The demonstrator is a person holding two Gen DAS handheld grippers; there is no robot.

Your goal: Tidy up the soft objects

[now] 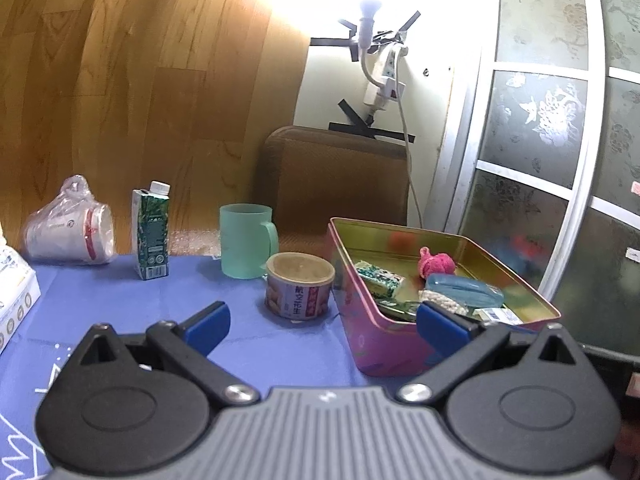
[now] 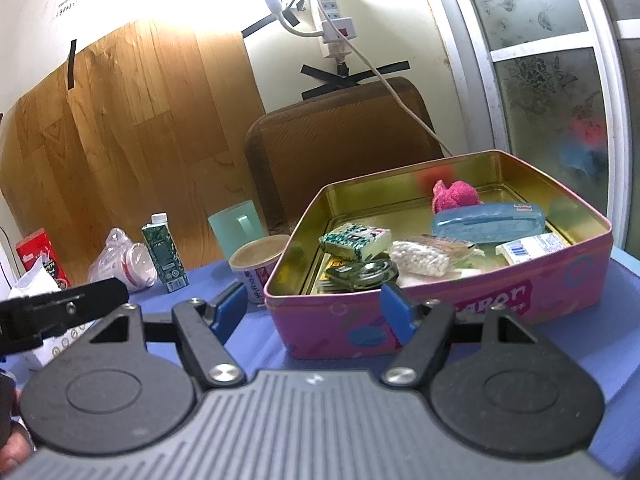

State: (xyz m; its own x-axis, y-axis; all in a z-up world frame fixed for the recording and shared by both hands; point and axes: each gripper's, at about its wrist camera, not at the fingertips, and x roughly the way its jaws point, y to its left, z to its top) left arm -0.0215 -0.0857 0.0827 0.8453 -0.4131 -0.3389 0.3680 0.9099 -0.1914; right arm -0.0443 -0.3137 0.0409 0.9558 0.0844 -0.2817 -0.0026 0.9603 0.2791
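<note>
Hovering low over a blue tablecloth (image 1: pixel 100 296), two hand-held grippers face a cluttered table, and both hold nothing. The left gripper (image 1: pixel 322 322) has its blue-padded jaws spread wide, aimed at the gap between a can and a tin; the right gripper (image 2: pixel 312 312) is likewise spread wide, pointed at the tin's near wall. Going left to right: a bagged stack of paper cups (image 1: pixel 68 232) lies on its side at the far edge, then a green drink carton (image 1: pixel 151 232) stands upright, then a pale green mug (image 1: pixel 246 240), then a short can of peanuts (image 1: pixel 299 284) just beside the pink tin (image 2: pixel 460 312). The hard items seem kept apart outside, while the open tin serves as the collecting place. Inside it lie a green-and-white sponge (image 2: pixel 356 240), a pink fuzzy toy (image 2: pixel 454 196) against the far wall, a blue translucent case (image 2: pixel 488 222), a white beaded pouch (image 2: pixel 418 258), a small white packet (image 2: pixel 532 248) and a dark wrapper (image 2: pixel 360 274). Judging by this, the soft things are already gathered.
</note>
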